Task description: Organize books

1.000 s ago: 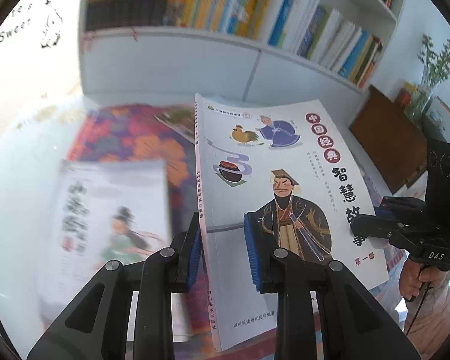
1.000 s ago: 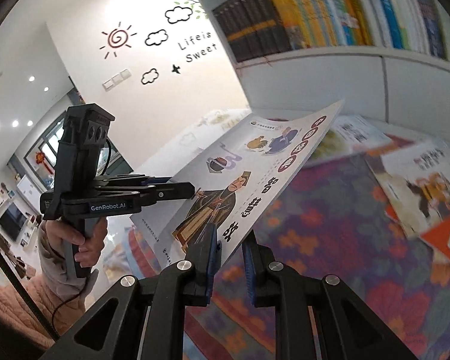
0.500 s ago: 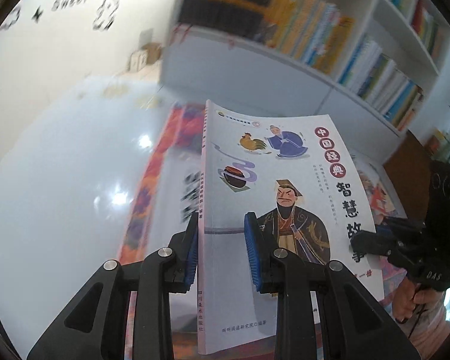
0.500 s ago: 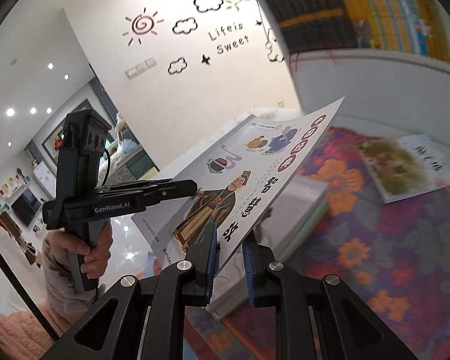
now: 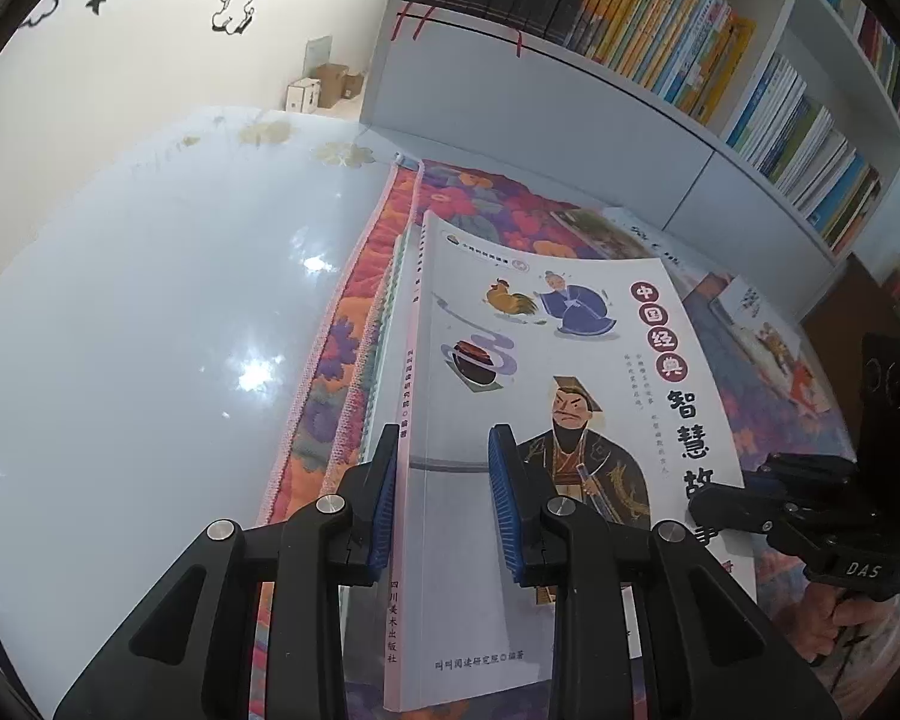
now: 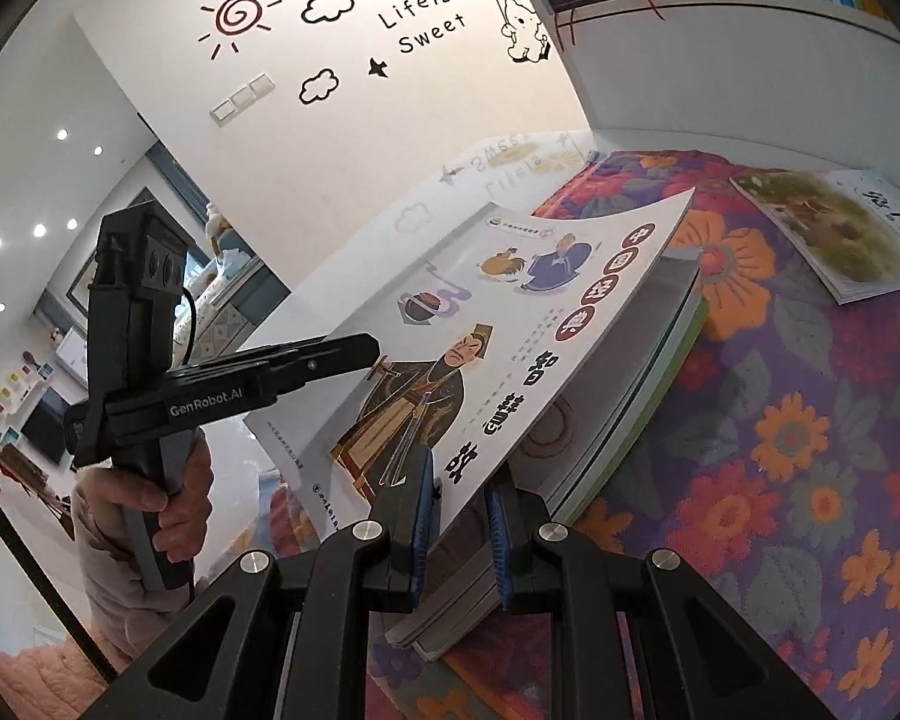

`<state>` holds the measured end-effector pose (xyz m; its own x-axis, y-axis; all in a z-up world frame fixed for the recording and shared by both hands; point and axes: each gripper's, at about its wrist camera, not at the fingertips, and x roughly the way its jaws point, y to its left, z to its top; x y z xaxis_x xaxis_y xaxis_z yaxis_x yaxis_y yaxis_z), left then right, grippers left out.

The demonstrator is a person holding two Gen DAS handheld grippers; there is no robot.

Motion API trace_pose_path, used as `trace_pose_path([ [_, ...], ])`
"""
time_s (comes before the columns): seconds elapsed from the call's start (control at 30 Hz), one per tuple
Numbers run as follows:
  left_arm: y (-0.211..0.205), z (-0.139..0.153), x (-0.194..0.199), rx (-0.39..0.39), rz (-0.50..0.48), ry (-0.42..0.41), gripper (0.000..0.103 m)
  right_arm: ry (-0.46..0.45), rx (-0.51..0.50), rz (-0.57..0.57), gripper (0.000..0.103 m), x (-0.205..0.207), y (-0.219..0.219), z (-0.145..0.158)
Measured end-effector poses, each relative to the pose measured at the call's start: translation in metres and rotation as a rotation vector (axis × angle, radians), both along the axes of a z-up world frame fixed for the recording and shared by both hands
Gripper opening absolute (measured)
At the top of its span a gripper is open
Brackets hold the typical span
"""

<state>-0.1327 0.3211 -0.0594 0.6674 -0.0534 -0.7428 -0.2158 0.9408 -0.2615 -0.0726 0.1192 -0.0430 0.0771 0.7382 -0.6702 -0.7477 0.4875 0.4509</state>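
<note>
A white picture book (image 5: 546, 360) with a cartoon robed man on its cover hangs tilted between both grippers. My left gripper (image 5: 444, 498) is shut on its spine edge, blue pads on either side. My right gripper (image 6: 459, 510) is shut on the opposite long edge, and it shows in the left wrist view as a black gripper (image 5: 699, 501) at the book's right. In the right wrist view the left gripper (image 6: 366, 354) reaches in from the left. Just under the book lies a stack of books (image 6: 642, 384) on the floral rug (image 6: 780, 450). Whether the book touches the stack I cannot tell.
Another thin book (image 6: 834, 234) lies flat on the rug near the white bookshelf (image 5: 660, 48), which is full of upright books. More loose books (image 5: 768, 336) lie at the right. Glossy white floor (image 5: 150, 300) spreads left of the rug, with cardboard boxes (image 5: 324, 84) by the wall.
Both grippers have carried the book leftward and lower, from over the middle of the rug to just above the stack at the rug's left edge. Both grips are unchanged.
</note>
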Motion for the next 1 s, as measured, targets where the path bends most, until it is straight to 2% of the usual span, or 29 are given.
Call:
trace_pose_path([
  [0.17,-0.007,0.004,0.001,0.138,0.024,0.034,0.03,0.014,-0.012,-0.012,0.018,0.001,-0.002,-0.001],
  [0.23,-0.008,0.004,0.003,0.162,0.031,0.047,0.03,0.023,-0.012,-0.015,0.019,0.002,-0.002,-0.001],
  [0.4,0.0,0.004,0.002,0.142,0.074,0.05,0.03,0.011,-0.019,-0.011,0.021,-0.002,0.001,-0.001],
  [0.43,0.002,0.005,0.002,0.138,0.085,0.044,0.03,0.013,-0.021,-0.004,0.024,-0.002,0.002,-0.001],
  [0.5,0.007,0.008,0.0,0.125,0.124,0.036,0.03,0.024,-0.025,0.005,0.035,-0.003,0.004,-0.001],
  [0.57,0.01,0.01,-0.002,0.108,0.152,0.027,0.03,0.035,-0.015,0.012,0.058,-0.005,0.007,0.003],
  [0.63,0.008,0.013,-0.004,0.102,0.159,0.02,0.03,0.017,-0.023,0.01,0.064,-0.009,0.009,0.004],
  [0.77,-0.002,0.023,-0.011,0.114,0.15,0.002,0.03,0.036,-0.042,-0.022,0.065,-0.006,-0.001,0.005],
  [0.87,-0.015,0.037,-0.015,0.12,0.143,-0.034,0.033,0.085,-0.001,-0.064,0.065,0.006,-0.021,0.01],
  [1.0,-0.053,0.053,-0.014,0.121,0.072,-0.091,0.033,0.163,0.088,-0.198,0.065,0.034,-0.073,0.021],
])
